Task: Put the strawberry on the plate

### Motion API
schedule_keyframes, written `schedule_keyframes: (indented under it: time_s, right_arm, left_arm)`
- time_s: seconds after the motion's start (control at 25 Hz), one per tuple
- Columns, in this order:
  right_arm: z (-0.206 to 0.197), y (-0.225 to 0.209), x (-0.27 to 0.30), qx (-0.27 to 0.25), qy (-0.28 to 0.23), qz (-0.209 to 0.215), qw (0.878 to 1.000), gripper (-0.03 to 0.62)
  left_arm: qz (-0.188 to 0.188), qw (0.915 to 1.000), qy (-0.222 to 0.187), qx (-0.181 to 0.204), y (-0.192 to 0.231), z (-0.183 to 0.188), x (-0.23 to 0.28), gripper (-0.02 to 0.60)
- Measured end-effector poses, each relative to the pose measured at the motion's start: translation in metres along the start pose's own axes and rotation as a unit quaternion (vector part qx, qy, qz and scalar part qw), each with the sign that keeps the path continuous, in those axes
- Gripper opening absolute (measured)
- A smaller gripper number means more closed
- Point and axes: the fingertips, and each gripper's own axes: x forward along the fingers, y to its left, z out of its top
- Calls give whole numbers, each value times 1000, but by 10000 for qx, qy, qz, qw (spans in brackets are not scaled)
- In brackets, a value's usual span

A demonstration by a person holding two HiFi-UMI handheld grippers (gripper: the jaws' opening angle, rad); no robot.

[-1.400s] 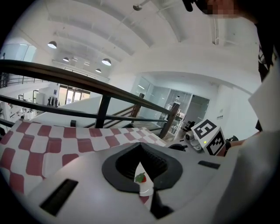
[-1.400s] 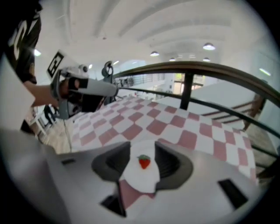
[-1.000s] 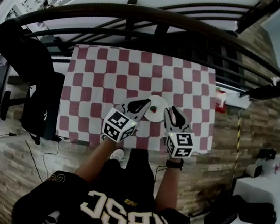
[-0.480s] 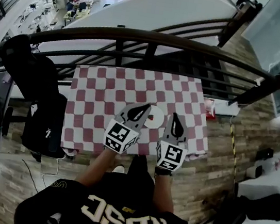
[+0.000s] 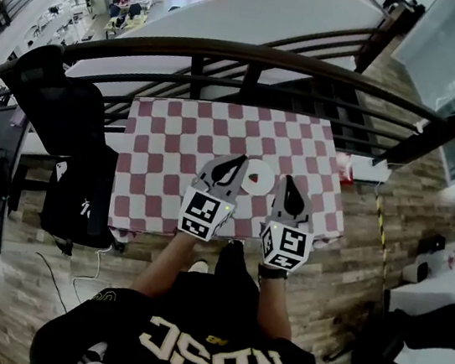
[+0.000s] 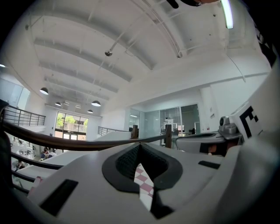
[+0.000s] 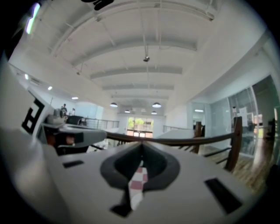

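A small white plate (image 5: 260,177) lies on the red-and-white checked tablecloth (image 5: 173,148), near the table's front edge. I cannot make out the strawberry on it from the head view. My left gripper (image 5: 238,161) hangs just left of the plate, its jaws shut with nothing between them. My right gripper (image 5: 289,180) hangs just right of the plate, also shut and empty. Both gripper views look out level over the railing. In them the left gripper (image 6: 139,146) and the right gripper (image 7: 141,146) have tips that meet, with only a sliver of checked cloth showing below.
A dark curved railing (image 5: 229,54) runs along the table's far side. A black bag on a chair (image 5: 60,109) stands to the left of the table. A small red thing (image 5: 349,168) sits off the table's right edge. The floor (image 5: 355,238) is wooden planks.
The right gripper's jaws have shut. Both grippers have drawn back slightly from the plate, and the head view has shifted. The strawberry seen on the plate a second ago is no longer distinguishable.
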Motion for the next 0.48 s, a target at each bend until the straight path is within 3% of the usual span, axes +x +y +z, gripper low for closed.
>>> schedule_keyframes:
  time_s: [0.24,0.48]
  right_arm:
    - [4,5,-23,-237,-117,-14,9996,20]
    - [-2,-7,-36,-158,129,47,9998,20]
  left_arm:
    - [-113,9993,322,-154,-15,-21,-3,15]
    - [-648,9931,568,-790,-46,-41,-5,15]
